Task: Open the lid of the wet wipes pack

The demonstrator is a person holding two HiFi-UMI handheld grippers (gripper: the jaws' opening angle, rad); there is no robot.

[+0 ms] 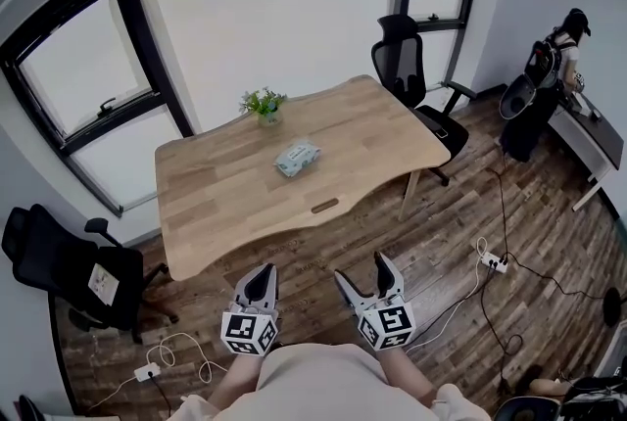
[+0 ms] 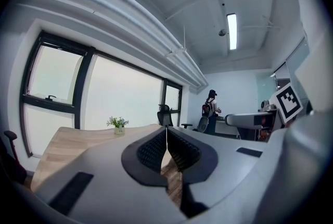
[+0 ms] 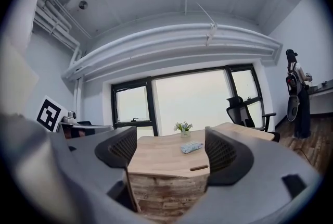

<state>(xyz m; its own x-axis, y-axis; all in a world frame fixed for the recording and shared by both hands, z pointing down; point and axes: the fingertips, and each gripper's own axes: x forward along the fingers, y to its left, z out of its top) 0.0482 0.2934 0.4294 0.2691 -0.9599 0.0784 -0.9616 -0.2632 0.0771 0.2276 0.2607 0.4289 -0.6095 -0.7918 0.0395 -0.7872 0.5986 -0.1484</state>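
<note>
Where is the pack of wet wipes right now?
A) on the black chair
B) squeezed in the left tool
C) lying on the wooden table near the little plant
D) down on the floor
C: the wet wipes pack lies on the table, a little in front of the plant, while the left tool and right tool hold nothing and are short of the table.

Premises: an office. Evidence: a large wooden desk (image 1: 225, 194) with black office chairs (image 1: 407, 67) around it. A person (image 1: 549, 67) stands at a second, white desk (image 1: 593, 130) by the right wall. A power strip (image 1: 493, 262) and cables lie on the plank floor (image 1: 451, 223). Tall dark-framed windows (image 1: 265, 8), a ceiling strip light (image 2: 231, 31) and exposed pipes (image 3: 171, 40) are noted.
</note>
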